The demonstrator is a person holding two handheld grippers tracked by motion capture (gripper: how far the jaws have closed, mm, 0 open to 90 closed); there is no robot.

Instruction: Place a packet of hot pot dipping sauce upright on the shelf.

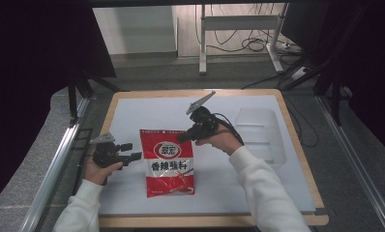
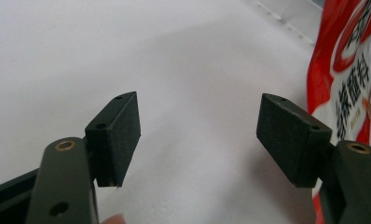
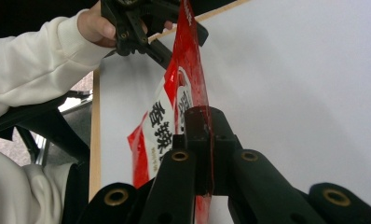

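A clear plastic tray [image 1: 260, 129] is seen lying on the white sheet [image 1: 147, 108], toward its right side. The white sheet is spread over a wooden table [image 1: 297, 140], and a thin strip of wood is left showing around the sheet. Behind the table, the white legs of a desk [image 1: 202, 41] are seen on the floor. Black cables [image 1: 251, 44] are piled on the floor by those legs. A metal rail [image 1: 52, 166] is seen left of the table.

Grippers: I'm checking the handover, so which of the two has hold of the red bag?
The right gripper: its fingers are clamped on the red bag's top edge. The left gripper stands open beside it.
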